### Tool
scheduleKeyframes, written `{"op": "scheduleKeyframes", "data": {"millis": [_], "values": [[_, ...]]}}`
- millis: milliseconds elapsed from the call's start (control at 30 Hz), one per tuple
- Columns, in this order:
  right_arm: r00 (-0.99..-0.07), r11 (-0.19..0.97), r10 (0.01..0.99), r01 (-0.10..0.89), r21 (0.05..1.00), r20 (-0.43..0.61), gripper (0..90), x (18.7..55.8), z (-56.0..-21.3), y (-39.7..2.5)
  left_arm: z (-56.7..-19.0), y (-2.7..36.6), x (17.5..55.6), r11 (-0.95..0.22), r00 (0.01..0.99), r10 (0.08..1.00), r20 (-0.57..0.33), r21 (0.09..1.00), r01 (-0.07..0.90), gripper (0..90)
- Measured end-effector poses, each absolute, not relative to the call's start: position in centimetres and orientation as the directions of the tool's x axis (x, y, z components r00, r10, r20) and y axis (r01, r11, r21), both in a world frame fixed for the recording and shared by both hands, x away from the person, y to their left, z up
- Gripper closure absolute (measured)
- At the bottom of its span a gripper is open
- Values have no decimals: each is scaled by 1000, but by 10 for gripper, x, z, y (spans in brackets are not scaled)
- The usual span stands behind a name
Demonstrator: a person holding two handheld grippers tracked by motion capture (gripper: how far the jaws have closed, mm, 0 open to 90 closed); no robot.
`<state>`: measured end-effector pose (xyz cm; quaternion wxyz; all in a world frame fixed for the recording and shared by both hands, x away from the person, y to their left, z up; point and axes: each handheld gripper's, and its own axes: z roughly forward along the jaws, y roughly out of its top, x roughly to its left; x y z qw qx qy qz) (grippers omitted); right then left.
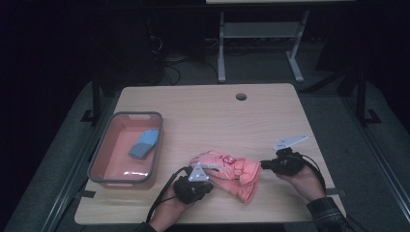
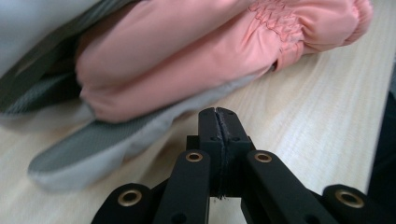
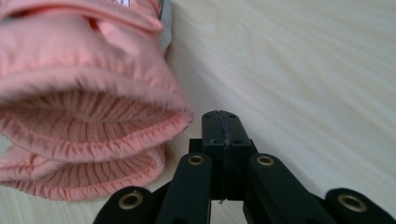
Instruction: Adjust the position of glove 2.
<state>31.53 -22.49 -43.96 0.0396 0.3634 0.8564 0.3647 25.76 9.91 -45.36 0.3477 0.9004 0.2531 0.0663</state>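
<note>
A pair of pink padded gloves [image 1: 227, 169] lies stacked on the wooden table [image 1: 203, 111], near its front edge. In the left gripper view the gloves [image 2: 187, 60] show pink backs and grey palms just past my left gripper [image 2: 218, 112], whose jaws are shut and hold nothing. The high view has the left gripper [image 1: 207, 180] at the gloves' left end. My right gripper [image 3: 220, 114] is shut too, empty, right beside the gloves' ribbed cuffs [image 3: 88, 126]. From above, the right gripper [image 1: 264, 164] sits at the gloves' right end.
A pink bin with a grey rim [image 1: 104, 154] stands on the table's left side and holds a folded blue cloth [image 1: 144, 143]. A cable hole [image 1: 241, 96] marks the far edge. Beyond the table stands a white metal frame [image 1: 261, 38] on dark floor.
</note>
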Motion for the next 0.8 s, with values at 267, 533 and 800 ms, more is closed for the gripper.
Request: {"op": "scheduleKeyframes", "data": {"millis": [267,533,800], "values": [[-745,492,627,606,625,227,892,308,-454,-221,-457,103,274,-615,849,520,-89,651,444,891],[-787,513,560,576,636,261,894,305,-457,-212,-454,107,301,-596,825,559,-86,650,472,891],[-813,527,514,550,648,273,893,304,-459,-206,-453,100,331,-610,821,568,-60,639,468,890]]}}
